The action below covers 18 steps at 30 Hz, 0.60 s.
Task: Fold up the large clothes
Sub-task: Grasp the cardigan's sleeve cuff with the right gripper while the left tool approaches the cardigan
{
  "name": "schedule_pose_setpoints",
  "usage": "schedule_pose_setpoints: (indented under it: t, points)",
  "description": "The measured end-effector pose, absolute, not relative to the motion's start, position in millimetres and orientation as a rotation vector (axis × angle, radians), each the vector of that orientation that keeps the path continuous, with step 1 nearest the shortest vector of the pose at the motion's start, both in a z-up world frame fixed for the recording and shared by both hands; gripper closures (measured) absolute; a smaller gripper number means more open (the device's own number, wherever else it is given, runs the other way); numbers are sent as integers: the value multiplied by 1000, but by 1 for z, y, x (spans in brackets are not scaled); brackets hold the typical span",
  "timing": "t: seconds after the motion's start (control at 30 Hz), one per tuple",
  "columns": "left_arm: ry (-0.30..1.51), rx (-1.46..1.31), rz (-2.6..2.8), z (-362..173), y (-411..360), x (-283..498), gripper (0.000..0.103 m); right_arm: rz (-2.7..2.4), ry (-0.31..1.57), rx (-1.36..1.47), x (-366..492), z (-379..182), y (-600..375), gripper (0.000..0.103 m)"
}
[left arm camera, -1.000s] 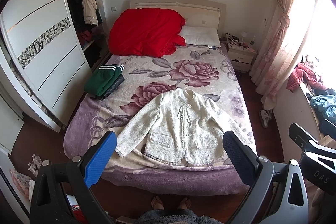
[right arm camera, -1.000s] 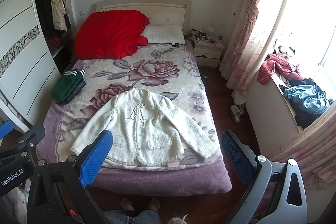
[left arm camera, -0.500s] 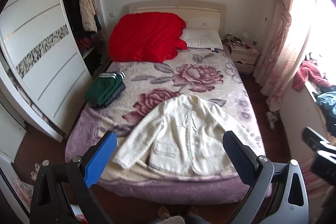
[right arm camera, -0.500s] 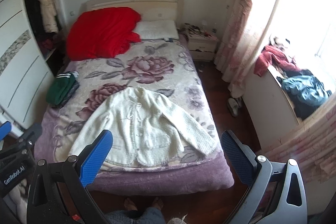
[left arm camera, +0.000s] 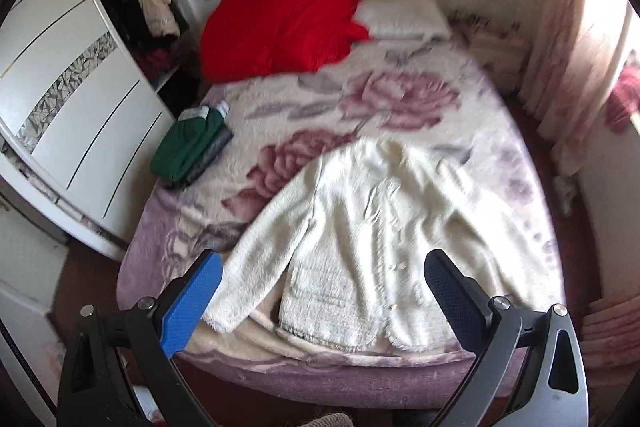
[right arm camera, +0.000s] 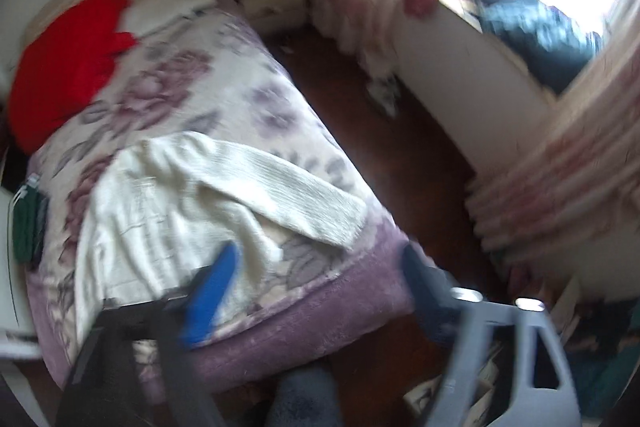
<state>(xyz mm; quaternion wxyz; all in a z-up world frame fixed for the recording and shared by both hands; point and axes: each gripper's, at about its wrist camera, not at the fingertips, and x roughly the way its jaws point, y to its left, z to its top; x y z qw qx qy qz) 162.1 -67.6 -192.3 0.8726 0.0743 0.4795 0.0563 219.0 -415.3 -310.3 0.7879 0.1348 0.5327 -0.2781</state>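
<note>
A cream fuzzy jacket [left arm camera: 372,235] lies face up and spread flat at the foot of the flowered bed [left arm camera: 400,99], sleeves out to both sides. My left gripper [left arm camera: 320,267] hangs open above the jacket's hem and left sleeve, with nothing between its fingers. In the blurred, tilted right wrist view the jacket [right arm camera: 192,195] shows again, its right sleeve [right arm camera: 312,203] pointing at the bed's corner. My right gripper [right arm camera: 320,259] is above that corner; its jaws are closing, and nothing is between them.
A red quilt [left arm camera: 280,27] and a white pillow [left arm camera: 404,21] lie at the headboard. Folded green clothes [left arm camera: 188,147] sit at the bed's left edge, next to the white wardrobe [left arm camera: 80,99]. Pink curtains [right arm camera: 560,163], a white ledge [right arm camera: 472,75] piled with clothes, and dark floor [right arm camera: 400,147] are on the right.
Both grippers have dropped closer to the bed's foot. The right one swung right and rolled, so its view tilts toward the bed's right corner, and its fingers stand nearer together.
</note>
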Motion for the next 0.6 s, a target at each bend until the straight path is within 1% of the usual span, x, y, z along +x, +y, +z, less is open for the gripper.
schedule_pose_setpoints:
  t: [0.13,0.2,0.3,0.33,0.37,0.43,0.47,0.57,0.6]
  points:
    - [1067,196,183,-254,-91,186,0,-615,1234,487,230,-415,-505,38]
    - [1102,217,226,-293,-101,193,0,-609,1270,566,240,-475,-550,30]
    - [1164,233,277,-348,-108,201,0,-634,1348,672,255,-574,-603,30]
    - [1181,235,289,-364,-110,203,0,-649,1376,717,260,-610,-615,29]
    - [1215,239,300,-387,-111,204,0,-652,1390,763,263,-639,-623,26]
    - [1261,245,313,-415,-117,207,0,-643,1418,847,270,-700,-635,25]
    - [1280,249,318,-430,-119,209,0,-635,1417,882,276,-728,-637,23]
    - [1318,256,316,-468,-128,215,0,-612,1442,914,287,-779,-640,23]
    - [1324,258,312,-476,-132,218,0,-585,1462,941,292,-796,-637,26]
